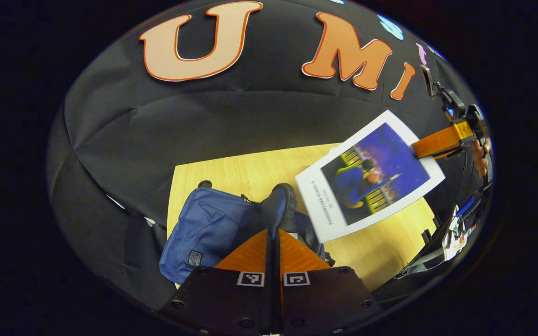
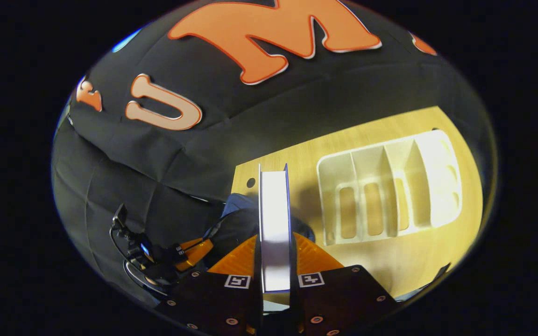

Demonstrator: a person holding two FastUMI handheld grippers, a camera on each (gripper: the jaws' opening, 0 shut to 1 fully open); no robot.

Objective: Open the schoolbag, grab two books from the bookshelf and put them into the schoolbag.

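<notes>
In the left gripper view, the left gripper (image 1: 272, 233) is clenching a dark fold of the blue schoolbag (image 1: 208, 228), which is lying on the bench (image 1: 250, 168) at 7 o'clock. In the right gripper view, the right gripper (image 2: 276, 247) is grasping a book (image 2: 274, 224) edge-on above the bag. The empty white bookshelf (image 2: 390, 186) is lying at 3 o'clock. The bag's opening is hidden behind the book.
</notes>
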